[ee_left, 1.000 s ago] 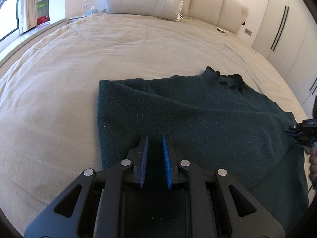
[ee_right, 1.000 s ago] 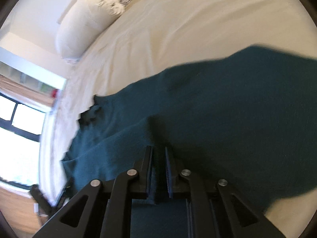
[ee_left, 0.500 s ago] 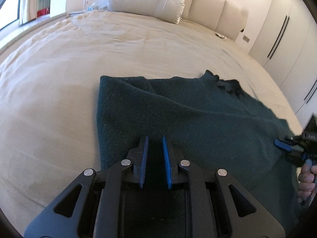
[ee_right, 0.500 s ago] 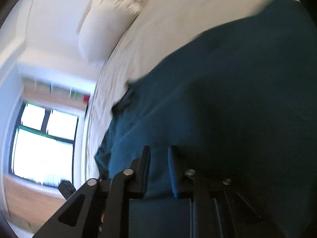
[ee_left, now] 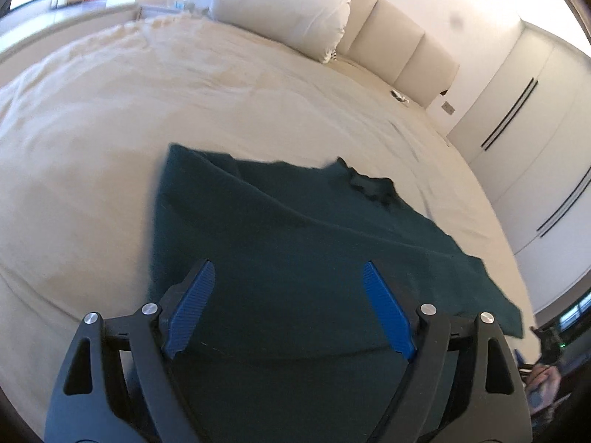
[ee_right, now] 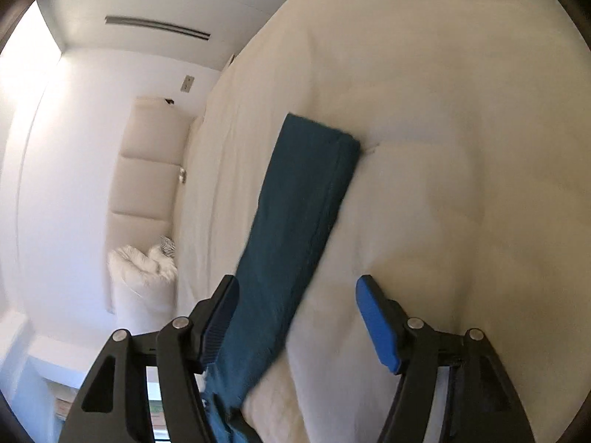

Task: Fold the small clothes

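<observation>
Left wrist view: dark green knitted garment (ee_left: 295,258) lies flat at centre frame on the cream bedspread (ee_left: 110,147); white pillow (ee_left: 284,3) at top. Left gripper (ee_left: 288,295), angled downward, jaws just opened wide, pads off the cloth.

Right wrist view: right gripper (ee_right: 295,317), rolled sideways, jaws just opened; a garment strip (ee_right: 295,221) runs between them, unpinched.

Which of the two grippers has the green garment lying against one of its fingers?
The right gripper: the green garment runs past its left finger. The left gripper hovers open above the cloth.
</observation>
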The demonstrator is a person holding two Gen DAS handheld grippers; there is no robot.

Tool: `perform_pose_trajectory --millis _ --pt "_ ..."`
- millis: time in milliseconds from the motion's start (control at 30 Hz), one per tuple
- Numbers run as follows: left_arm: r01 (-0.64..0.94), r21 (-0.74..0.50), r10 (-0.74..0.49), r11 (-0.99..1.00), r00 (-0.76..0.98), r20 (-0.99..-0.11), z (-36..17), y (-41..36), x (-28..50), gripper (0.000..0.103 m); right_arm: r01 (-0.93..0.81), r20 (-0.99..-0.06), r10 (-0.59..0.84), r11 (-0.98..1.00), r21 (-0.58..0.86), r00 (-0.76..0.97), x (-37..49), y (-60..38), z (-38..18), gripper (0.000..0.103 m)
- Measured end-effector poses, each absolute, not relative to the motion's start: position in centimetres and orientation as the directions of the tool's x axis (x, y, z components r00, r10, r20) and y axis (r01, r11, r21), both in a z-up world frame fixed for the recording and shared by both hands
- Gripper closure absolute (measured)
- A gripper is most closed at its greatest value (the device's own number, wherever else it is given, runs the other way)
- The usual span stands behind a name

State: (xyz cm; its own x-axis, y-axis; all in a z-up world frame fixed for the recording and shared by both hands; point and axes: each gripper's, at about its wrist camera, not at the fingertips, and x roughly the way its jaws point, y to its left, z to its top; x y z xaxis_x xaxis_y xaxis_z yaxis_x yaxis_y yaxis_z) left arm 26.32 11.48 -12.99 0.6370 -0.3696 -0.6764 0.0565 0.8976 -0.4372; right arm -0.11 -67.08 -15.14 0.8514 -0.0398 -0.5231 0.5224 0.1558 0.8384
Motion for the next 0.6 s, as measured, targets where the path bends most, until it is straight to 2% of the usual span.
perform_pose_trajectory --millis 133,200,300,367,467,600 --pt "0.040 -0.485 -0.404 0.874 0.616 -0.676 -13.1 10.9 26.1 0.021 0.517 -0.514 -0.056 0.126 0.847 0.856 2.7 -69.0 -15.6 0.033" --pt "0.032 -0.499 -0.414 0.866 0.605 -0.680 -13.2 10.7 26.0 0.021 0.518 -0.511 -0.087 0.110 0.848 0.855 3.4 -70.3 -15.6 0.037" --pt "0.027 -0.506 -0.421 0.862 0.595 -0.685 -13.4 10.5 26.0 0.021 0.535 -0.523 -0.116 0.130 0.835 0.844 5.0 -70.0 -16.1 0.054" --pt "0.026 -0.514 -0.429 0.857 0.587 -0.687 -13.6 10.5 26.0 0.021 0.577 -0.565 -0.120 0.129 0.806 0.816 5.5 -70.2 -16.3 0.083" --pt "0.028 -0.531 -0.449 0.847 0.573 -0.686 -13.9 10.8 26.2 0.021 0.613 -0.600 -0.133 0.234 0.754 0.789 6.9 -68.7 -14.3 0.090" --pt "0.032 -0.563 -0.479 0.826 0.567 -0.670 -14.1 11.3 26.5 0.021 0.590 -0.613 -0.132 0.488 0.644 0.779 11.3 -63.4 -9.4 0.091"
